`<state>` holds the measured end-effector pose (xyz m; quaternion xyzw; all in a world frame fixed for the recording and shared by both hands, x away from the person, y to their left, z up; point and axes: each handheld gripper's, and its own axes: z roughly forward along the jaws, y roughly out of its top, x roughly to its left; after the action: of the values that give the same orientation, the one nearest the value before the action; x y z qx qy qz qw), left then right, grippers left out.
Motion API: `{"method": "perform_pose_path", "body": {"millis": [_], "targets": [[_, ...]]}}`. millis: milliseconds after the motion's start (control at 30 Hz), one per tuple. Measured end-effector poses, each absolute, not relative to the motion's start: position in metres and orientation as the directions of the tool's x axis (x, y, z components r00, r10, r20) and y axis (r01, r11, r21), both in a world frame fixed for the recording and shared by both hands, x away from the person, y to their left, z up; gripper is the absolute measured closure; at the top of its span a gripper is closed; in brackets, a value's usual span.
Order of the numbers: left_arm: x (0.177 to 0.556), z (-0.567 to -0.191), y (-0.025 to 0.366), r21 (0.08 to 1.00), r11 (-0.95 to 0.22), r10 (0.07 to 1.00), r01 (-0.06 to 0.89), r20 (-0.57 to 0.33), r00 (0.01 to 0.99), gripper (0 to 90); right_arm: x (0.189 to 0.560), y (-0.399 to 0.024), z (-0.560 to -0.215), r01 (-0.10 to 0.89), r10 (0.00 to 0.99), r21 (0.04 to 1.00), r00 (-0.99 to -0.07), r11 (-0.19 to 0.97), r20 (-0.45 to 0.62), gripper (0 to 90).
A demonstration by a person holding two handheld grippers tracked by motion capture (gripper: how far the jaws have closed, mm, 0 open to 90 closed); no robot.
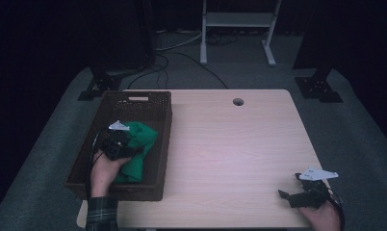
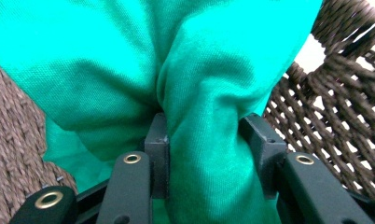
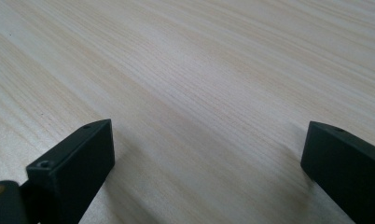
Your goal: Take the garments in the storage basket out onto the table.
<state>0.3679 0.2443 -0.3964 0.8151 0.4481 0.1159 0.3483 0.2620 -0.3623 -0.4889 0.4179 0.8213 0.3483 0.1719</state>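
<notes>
1. Here, one green cloth (image 1: 139, 144) lies bunched inside one dark brown woven basket (image 1: 148, 103), which stands at the left side of the one pale wooden surface (image 1: 230, 154).
2. Two tongs are in hand: the left tongs (image 1: 122, 144) are down in the basket, and the right tongs (image 1: 290, 195) are at the near right corner of the surface, well apart from the basket.
3. One round hole (image 1: 238, 101) shows in the surface near its far edge.
4. In the left gripper view, the left tongs (image 2: 206, 140) pinch a thick fold of the green cloth (image 2: 129, 60); the fabric bulges up between the two black jaws, and both pads press against it.
5. The rest of the cloth spreads ahead of and around those jaws, with the woven basket (image 2: 335, 102) wall just beside it on the right of that view and the basket's weave at the left.
6. In the right gripper view, the right tongs (image 3: 206, 154) are spread wide just above the bare surface (image 3: 199, 70), with nothing between the jaws.
7. The cloth lies far to the left of the right tongs, across the surface.
</notes>
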Motion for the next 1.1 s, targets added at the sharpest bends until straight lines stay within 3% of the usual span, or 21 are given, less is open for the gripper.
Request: {"method": "perform_pose_path", "body": {"millis": [1100], "targets": [[0.355,-0.374,0.251,0.871,-0.216,0.739,0.442,-0.150,0.657,59.8,0.262,-0.363,-0.489,0.568,0.809,0.716,-0.588,0.405,0.008,1.5]]}}
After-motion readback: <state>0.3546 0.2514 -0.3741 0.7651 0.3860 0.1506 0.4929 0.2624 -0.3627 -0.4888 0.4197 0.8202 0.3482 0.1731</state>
